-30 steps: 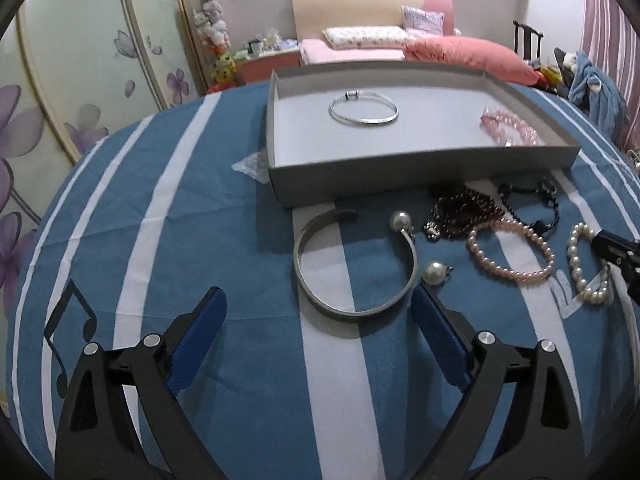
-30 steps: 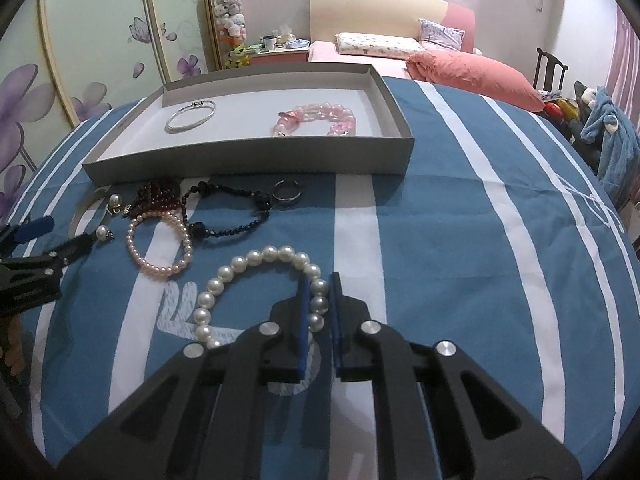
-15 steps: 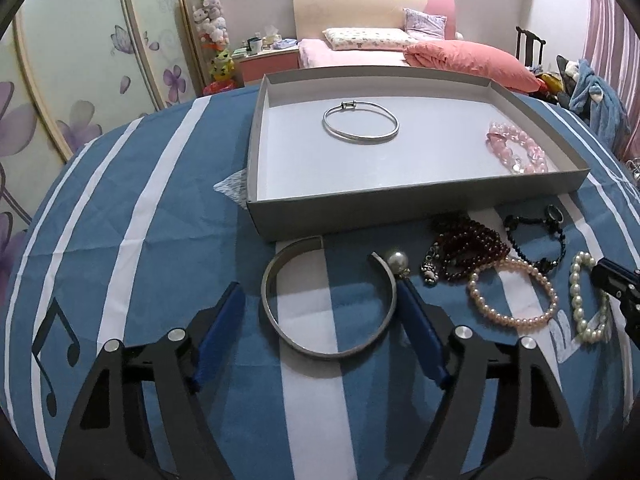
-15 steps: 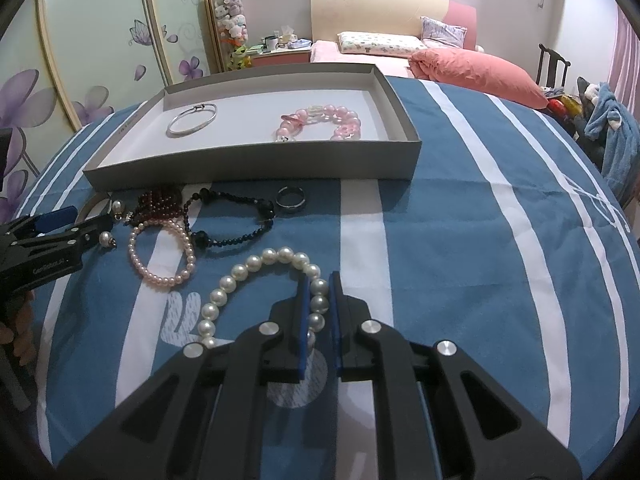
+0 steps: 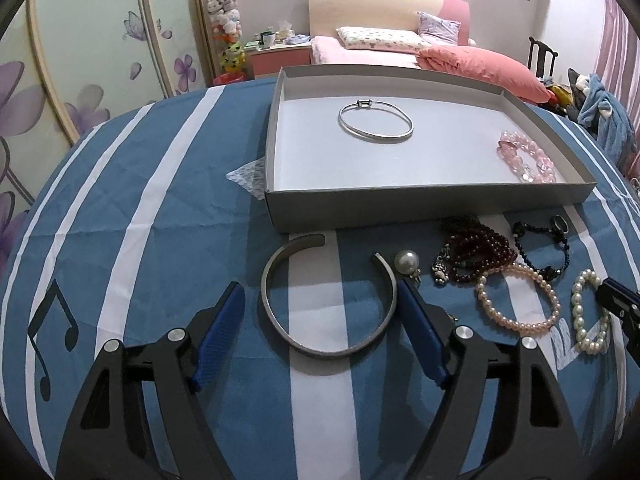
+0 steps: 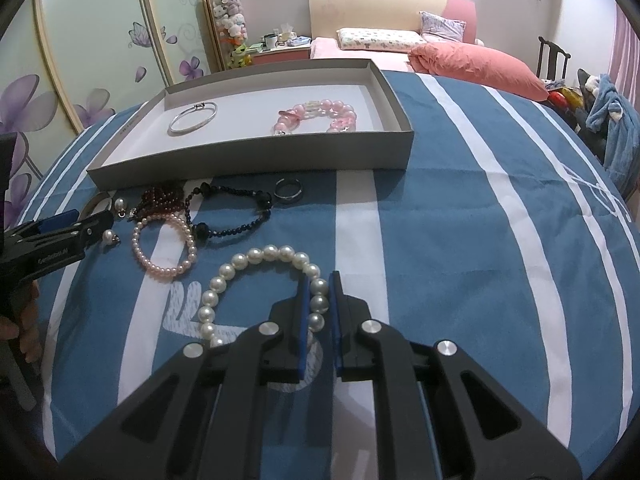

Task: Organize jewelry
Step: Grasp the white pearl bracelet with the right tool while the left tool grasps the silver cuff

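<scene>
Two hand-held grippers work over a blue-and-white striped cloth where jewelry is being sorted into a shallow grey box. The box already holds a thin silver bangle near its middle and a pink bead bracelet against its right wall; most of its floor is bare, so there is plenty of room for more.

The left gripper has its jaws apart around an open silver cuff lying flat just in front of the box's near wall. The right blue pad touches the cuff's side, while the left pad stands clear of it, so the cuff looks framed for a pinch across its width but not yet squeezed. The jaws have been closing in within the last second.

The right gripper is clamped on one side of a white pearl bracelet, which rests on the cloth, probably ready to lift.

Between the two lie a pearl earring, dark red beads, a black bead bracelet, a pink pearl bracelet and a ring, crowded close together. The box's near wall must be cleared by lifting. To the right of the white pearls the cloth is open.
</scene>
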